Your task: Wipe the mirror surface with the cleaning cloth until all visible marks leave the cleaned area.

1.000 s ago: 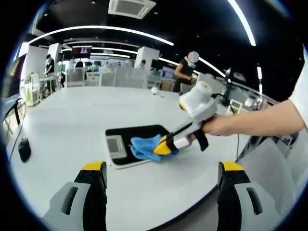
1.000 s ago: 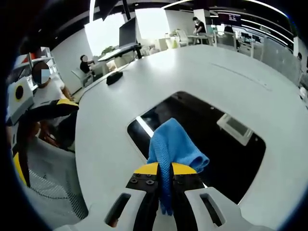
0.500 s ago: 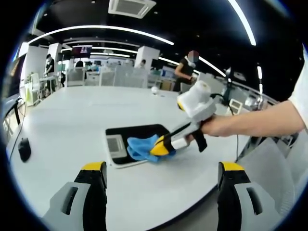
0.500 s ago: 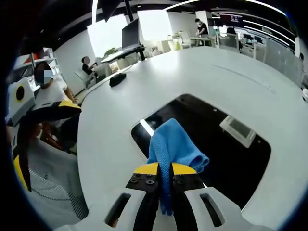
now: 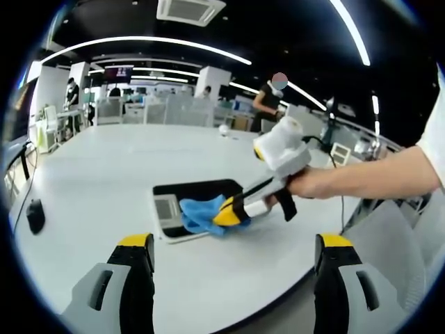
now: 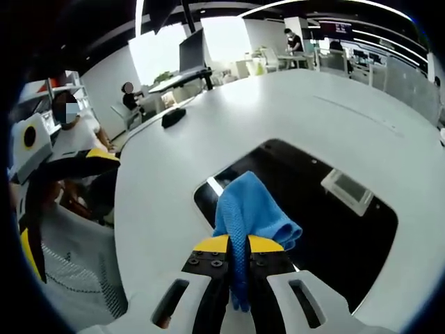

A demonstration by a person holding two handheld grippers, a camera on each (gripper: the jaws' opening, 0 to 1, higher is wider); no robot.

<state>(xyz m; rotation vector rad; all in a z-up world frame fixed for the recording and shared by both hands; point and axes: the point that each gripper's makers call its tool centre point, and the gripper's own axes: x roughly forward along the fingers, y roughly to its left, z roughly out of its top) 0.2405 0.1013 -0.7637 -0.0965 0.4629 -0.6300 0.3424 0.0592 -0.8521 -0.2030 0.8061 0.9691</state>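
Note:
A flat mirror (image 6: 313,209) with a dark reflecting face lies on the white table (image 6: 174,167). My right gripper (image 6: 238,245) is shut on a blue cleaning cloth (image 6: 252,209), whose bunched end rests on the mirror near its edge. In the left gripper view the mirror (image 5: 191,195) sits mid-table, with the right gripper (image 5: 229,211) pressing the cloth (image 5: 199,213) onto its near right part. A hand (image 5: 313,184) holds that gripper. My left gripper (image 5: 233,278) hovers off the table's near edge, jaws wide apart with nothing between them.
A black computer mouse (image 5: 35,216) lies at the table's left side, also seen as a mouse (image 6: 174,116) at the far edge. The left gripper (image 6: 62,167) shows at the left of the right gripper view. People and desks stand in the background.
The right gripper has slid the cloth a little leftward across the mirror. The left gripper has stayed put.

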